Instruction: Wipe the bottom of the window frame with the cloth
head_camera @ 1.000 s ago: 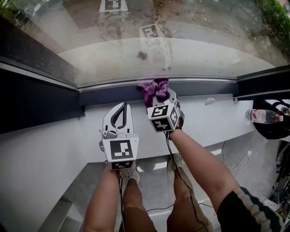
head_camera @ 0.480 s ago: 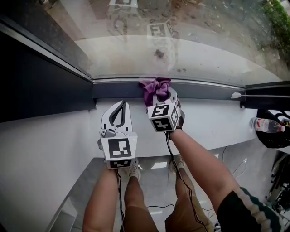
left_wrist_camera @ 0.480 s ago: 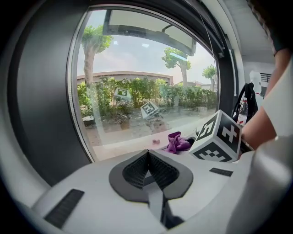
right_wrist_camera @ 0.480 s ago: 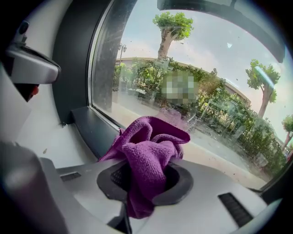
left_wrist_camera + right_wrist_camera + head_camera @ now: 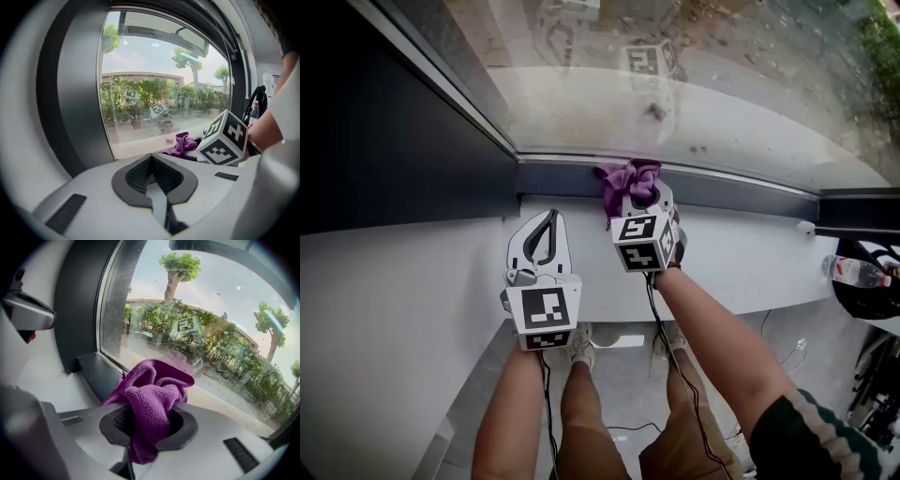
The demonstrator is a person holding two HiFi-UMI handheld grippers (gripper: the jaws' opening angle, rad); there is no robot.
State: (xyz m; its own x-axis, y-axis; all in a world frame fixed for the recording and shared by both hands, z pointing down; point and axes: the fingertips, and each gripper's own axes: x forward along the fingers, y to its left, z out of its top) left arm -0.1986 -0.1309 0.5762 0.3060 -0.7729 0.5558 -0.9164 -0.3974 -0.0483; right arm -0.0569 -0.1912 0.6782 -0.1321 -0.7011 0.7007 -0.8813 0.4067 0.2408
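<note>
A purple cloth point(image 5: 628, 181) is bunched on the dark grey bottom of the window frame point(image 5: 722, 190), just under the glass. My right gripper point(image 5: 638, 194) is shut on the cloth and presses it against the frame. In the right gripper view the cloth point(image 5: 151, 401) bulges out of the jaws of the right gripper point(image 5: 149, 422), with the frame strip point(image 5: 96, 372) to its left. My left gripper point(image 5: 551, 217) rests shut and empty over the white sill, left of the cloth and short of the frame. The left gripper view shows the left gripper point(image 5: 152, 157) with its jaws together, and the cloth point(image 5: 181, 143) beyond.
The white sill point(image 5: 431, 272) runs below the frame. A dark upright frame member point(image 5: 403, 122) meets the bottom strip at a corner left of the cloth. A water bottle point(image 5: 853, 270) and a black object point(image 5: 870, 291) sit at the far right. Legs and cables show below.
My right gripper with the cloth has slid left along the bottom frame, closer to the left corner. The left gripper has kept its place beside it, still shut.
</note>
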